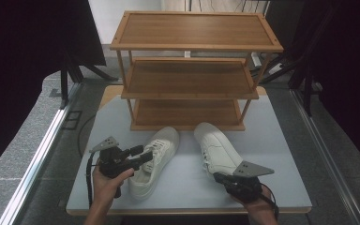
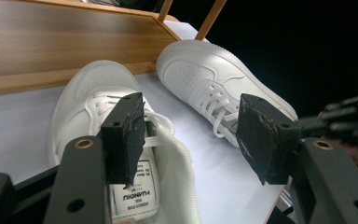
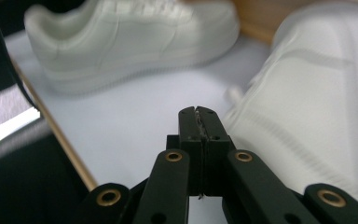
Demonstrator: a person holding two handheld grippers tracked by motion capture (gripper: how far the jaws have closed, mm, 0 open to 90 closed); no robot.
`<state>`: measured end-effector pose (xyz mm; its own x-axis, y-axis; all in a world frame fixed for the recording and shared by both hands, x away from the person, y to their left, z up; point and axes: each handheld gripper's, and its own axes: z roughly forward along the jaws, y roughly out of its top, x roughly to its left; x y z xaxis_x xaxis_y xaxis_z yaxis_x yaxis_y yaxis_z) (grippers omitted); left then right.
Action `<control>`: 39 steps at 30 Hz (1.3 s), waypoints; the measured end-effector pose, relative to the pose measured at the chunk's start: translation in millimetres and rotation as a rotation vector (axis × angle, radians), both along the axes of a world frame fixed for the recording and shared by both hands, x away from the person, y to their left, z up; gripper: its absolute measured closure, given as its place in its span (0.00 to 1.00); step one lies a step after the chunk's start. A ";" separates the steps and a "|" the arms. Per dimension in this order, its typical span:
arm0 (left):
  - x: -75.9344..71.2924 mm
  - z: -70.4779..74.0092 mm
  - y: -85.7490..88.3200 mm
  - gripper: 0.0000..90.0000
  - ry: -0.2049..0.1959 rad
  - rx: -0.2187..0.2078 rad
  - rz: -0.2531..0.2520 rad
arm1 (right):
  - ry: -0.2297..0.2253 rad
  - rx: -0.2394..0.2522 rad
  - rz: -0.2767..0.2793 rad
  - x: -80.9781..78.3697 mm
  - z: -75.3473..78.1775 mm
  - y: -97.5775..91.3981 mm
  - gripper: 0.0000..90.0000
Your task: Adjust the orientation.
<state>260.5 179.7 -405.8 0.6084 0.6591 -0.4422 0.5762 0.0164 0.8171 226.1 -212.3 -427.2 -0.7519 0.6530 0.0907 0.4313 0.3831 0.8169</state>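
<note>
Two white sneakers lie on the table in front of a wooden shoe rack (image 1: pixel 194 47). My left gripper (image 1: pixel 143 154) (image 2: pixel 191 133) stands open astride the collar of the left sneaker (image 1: pixel 157 154) (image 2: pixel 93 93): one pad (image 2: pixel 128 135) is inside the shoe's opening above the tongue label, the other (image 2: pixel 261 140) outside, neither pressing on the wall. My right gripper (image 1: pixel 217 177) (image 3: pixel 199 112) is shut on nothing, low over the table just beside the heel of the right sneaker (image 1: pixel 218 147) (image 3: pixel 317 116). The left sneaker (image 3: pixel 135 37) lies farther off there, blurred.
The rack has three bare shelves and stands at the back of the pale table (image 1: pixel 272 140). The table's front edge (image 3: pixel 60 140) runs close to my right gripper. Dark curtains hang on both sides, and a grey floor with metal rails surrounds the table.
</note>
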 end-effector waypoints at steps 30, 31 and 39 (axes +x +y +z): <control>-5.1 -4.8 9.2 0.47 0.050 -0.010 0.029 | -0.037 0.076 -0.258 20.4 -5.5 -52.2 0.99; -5.5 -5.0 8.6 0.47 0.053 -0.007 0.031 | -0.039 0.094 -0.266 22.6 -5.3 -56.5 0.99; -6.9 -7.6 8.7 0.47 0.060 -0.004 0.038 | -0.031 0.190 -0.350 39.0 -7.0 -87.3 0.95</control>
